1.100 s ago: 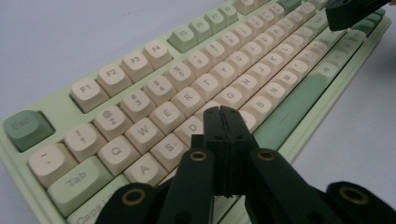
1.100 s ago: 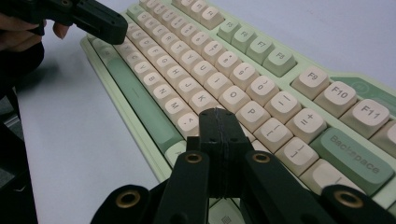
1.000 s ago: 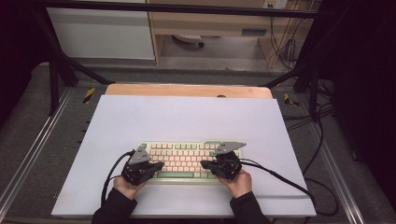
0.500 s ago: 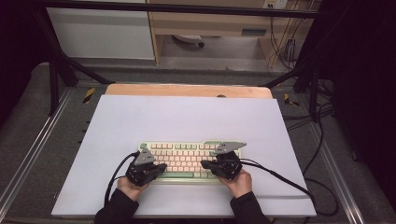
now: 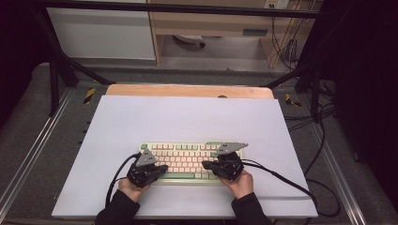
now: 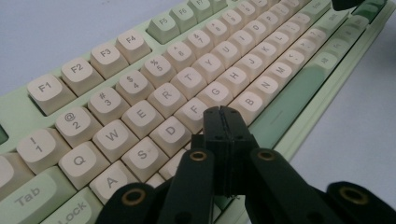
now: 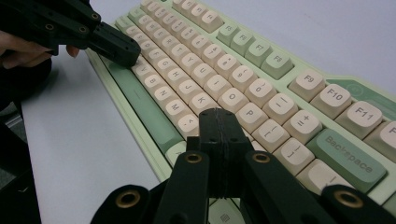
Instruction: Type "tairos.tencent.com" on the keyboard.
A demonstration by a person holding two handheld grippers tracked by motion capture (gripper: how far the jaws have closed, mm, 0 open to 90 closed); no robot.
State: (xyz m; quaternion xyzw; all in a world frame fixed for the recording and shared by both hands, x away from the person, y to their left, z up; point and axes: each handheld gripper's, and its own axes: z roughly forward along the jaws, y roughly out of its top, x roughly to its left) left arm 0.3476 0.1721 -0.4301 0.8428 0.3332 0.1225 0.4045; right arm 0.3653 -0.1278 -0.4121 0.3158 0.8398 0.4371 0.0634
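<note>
Each hand-held gripper, left [image 5: 162, 169] and right [image 5: 206, 165], is clenched empty so its joined tips work as a single finger over the keys; the mechanical keyboard [image 5: 187, 154] lies flat near the counter's [image 5: 187, 117] front edge.

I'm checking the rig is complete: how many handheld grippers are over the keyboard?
2. The black left gripper is shut above the left end of the pale green keyboard with cream keys; the black right gripper is shut above its right end.

The keyboard [image 6: 196, 88] runs off both gripper views' edges.
</note>
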